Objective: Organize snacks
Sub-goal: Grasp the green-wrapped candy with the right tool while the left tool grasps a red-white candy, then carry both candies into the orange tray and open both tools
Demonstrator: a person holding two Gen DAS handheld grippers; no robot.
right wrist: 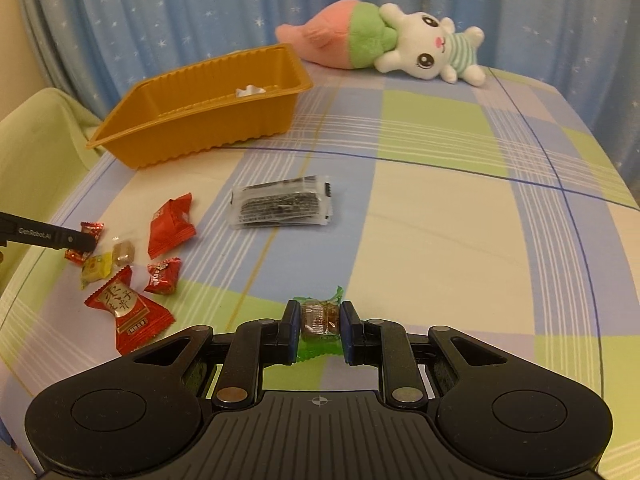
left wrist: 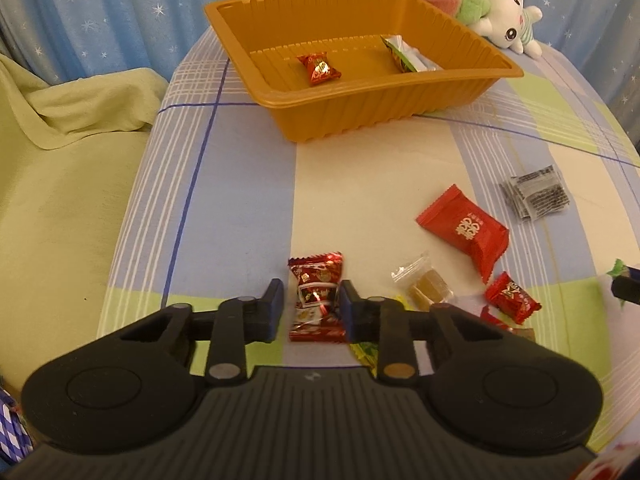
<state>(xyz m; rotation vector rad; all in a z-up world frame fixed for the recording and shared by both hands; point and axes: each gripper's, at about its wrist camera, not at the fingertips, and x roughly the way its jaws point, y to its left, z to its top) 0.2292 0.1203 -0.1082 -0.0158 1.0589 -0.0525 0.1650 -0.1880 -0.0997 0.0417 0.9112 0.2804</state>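
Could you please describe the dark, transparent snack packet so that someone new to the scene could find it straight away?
Start at the orange tray on the checked cloth and come toward the camera. The dark packet lies flat, alone on a blue stripe, right of the red candies. It is the only clear wrapper with black contents and the widest piece there.

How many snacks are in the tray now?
3: red candy in the middle; green packet and white packet together at the right of the tray. More may hide beneath.
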